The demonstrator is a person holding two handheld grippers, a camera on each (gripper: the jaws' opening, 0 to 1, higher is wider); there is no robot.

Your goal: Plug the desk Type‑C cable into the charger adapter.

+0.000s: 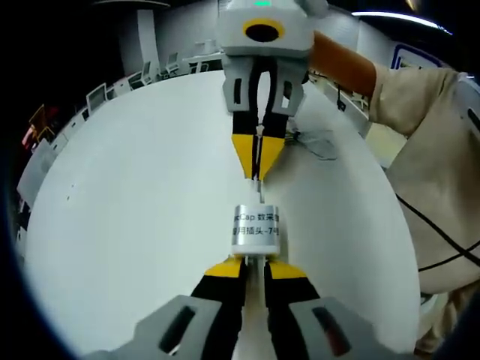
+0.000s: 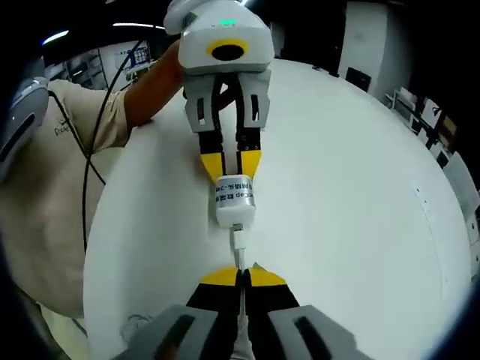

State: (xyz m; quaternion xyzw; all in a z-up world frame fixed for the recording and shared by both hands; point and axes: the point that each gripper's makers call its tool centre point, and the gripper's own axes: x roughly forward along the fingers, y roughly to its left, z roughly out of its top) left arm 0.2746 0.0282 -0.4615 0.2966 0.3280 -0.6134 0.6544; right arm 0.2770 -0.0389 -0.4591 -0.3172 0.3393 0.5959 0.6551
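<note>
one charger adapter (image 1: pixel 255 229), one Type-C cable (image 2: pixel 238 244), two hand-held grippers, one white table (image 1: pixel 135 225)

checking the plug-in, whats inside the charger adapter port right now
The white cable plug meets the charger adapter end, held by the right gripper; the left gripper clamps the adapter. How deep it sits is hidden by the adapter body.

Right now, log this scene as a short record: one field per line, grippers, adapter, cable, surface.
left gripper: shut on charger adapter
charger adapter: white, labelled, held above the table
right gripper: shut on Type-C cable
Type-C cable: plug end meets the adapter's face; how deep it sits cannot be told
table: white, round
person: beige sleeve beside the table
</note>
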